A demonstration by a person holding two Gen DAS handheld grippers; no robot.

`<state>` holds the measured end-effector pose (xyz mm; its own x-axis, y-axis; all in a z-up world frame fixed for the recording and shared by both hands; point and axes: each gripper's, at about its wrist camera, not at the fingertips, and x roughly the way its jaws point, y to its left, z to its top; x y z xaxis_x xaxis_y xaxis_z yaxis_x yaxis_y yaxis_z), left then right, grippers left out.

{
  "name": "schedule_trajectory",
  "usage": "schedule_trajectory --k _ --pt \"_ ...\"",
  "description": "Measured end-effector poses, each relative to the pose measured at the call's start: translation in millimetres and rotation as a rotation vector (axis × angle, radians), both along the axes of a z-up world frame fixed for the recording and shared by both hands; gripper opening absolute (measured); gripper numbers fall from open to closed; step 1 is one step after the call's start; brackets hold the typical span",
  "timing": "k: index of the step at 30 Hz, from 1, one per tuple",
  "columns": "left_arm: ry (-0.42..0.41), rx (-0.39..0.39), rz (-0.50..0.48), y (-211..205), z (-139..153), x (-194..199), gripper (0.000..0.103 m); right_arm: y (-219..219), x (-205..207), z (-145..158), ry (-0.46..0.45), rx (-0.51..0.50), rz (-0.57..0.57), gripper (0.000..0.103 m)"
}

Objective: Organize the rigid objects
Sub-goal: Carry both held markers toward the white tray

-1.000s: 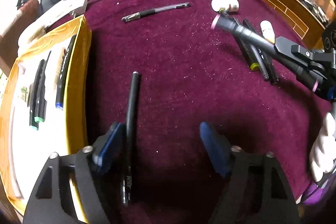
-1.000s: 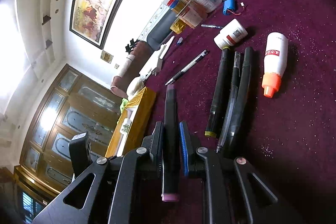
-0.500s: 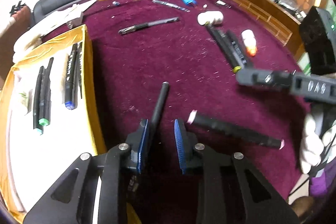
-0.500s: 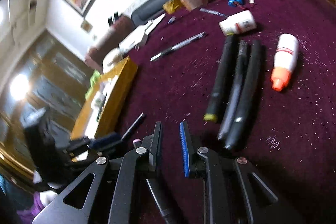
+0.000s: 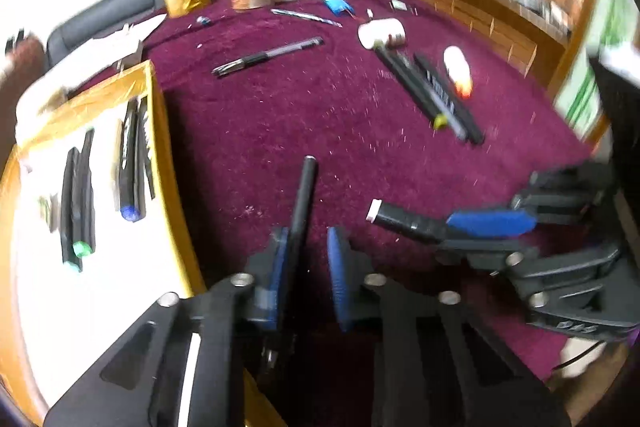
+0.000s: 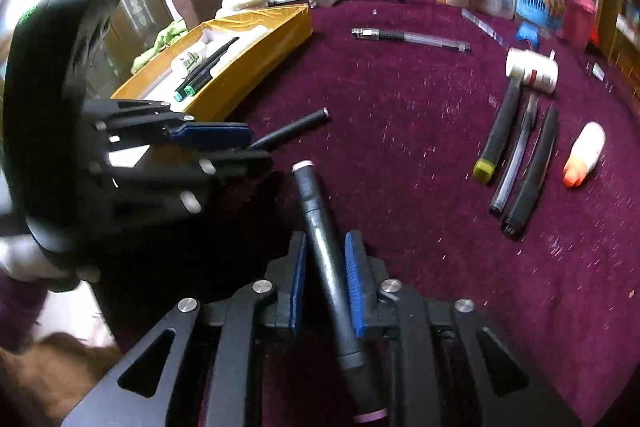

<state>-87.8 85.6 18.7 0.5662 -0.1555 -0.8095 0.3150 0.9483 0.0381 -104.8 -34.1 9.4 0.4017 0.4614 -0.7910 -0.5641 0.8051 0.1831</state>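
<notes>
Left wrist: tool (image 5: 306, 269) around pen (image 5: 302, 199)

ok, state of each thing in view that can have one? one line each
left gripper: jaws just closed on thin black pen
right gripper: shut on pink-capped black marker
yellow-edged tray: holds markers lying flat
white bottle with orange cap: on its side, capped
clear gel pen: lying on the maroon cloth

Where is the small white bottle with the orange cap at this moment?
In the right wrist view, the white bottle with the orange cap lies on the maroon cloth at the far right, beside a row of three dark pens.
</notes>
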Motion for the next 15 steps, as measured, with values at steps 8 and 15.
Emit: schedule_trajectory --k 8,15 --pt "0.004 -0.202 0.028 27 17 -15 0.007 -21 -1 24 0.015 0.141 -0.075 0.013" --pt "0.005 -0.051 0.019 7 8 -5 0.039 -24 -5 33 0.012 0.194 -0.093 0.013"
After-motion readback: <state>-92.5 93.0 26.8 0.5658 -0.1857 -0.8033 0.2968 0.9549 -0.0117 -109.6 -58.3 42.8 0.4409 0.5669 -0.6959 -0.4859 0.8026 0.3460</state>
